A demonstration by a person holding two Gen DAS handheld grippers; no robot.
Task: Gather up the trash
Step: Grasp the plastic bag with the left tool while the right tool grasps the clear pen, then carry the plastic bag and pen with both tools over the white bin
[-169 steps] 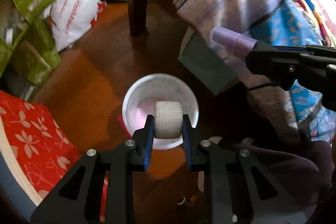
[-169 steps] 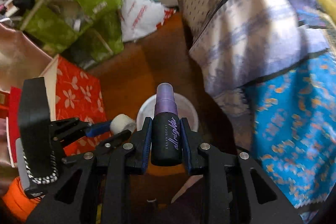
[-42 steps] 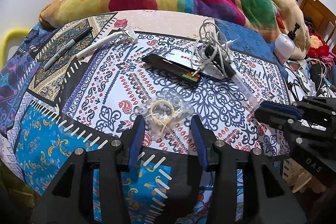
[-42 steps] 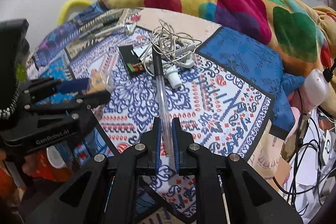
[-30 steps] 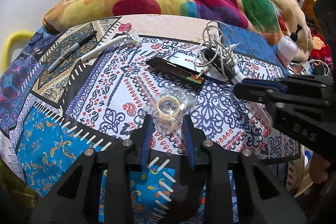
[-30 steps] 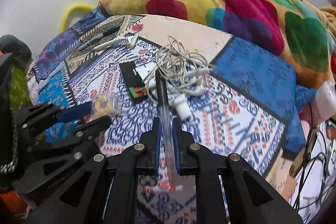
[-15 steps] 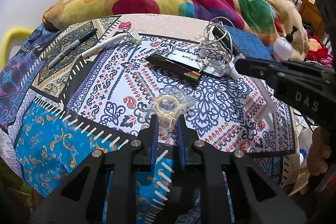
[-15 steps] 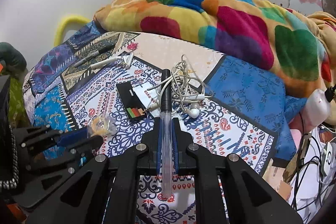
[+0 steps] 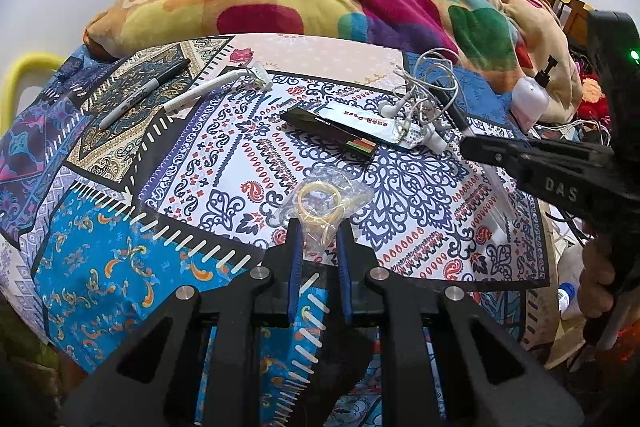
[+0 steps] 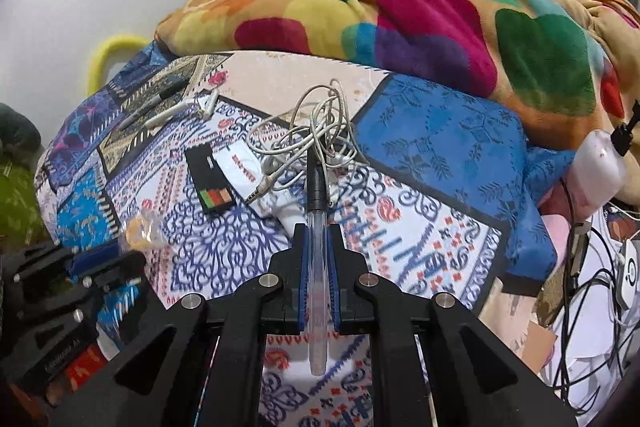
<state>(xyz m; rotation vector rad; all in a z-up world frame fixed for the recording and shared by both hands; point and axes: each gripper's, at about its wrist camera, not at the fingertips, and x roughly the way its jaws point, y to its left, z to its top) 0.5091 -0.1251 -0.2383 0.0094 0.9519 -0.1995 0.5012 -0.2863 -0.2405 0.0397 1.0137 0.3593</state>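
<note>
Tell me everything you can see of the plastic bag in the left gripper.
The plastic bag is small, clear and crinkled, with yellowish rubber-band-like rings inside. The left gripper is shut on its near end between the blue pads; the rest sticks out forward over the patterned bedspread. Whether it touches the cloth I cannot tell.

Both wrist cams look forward along their fingers, angled down at the bed point(image 9: 208, 155) from its near edge, close in. Left cam sits left, faces across the patterned sheet; right cam sits further right. Shared: black packet point(image 9: 328, 129) point(image 10: 210, 179), earphone tangle point(image 9: 424, 95) point(image 10: 316, 131), colourful blanket point(image 9: 320, 7) point(image 10: 400, 11).
</note>
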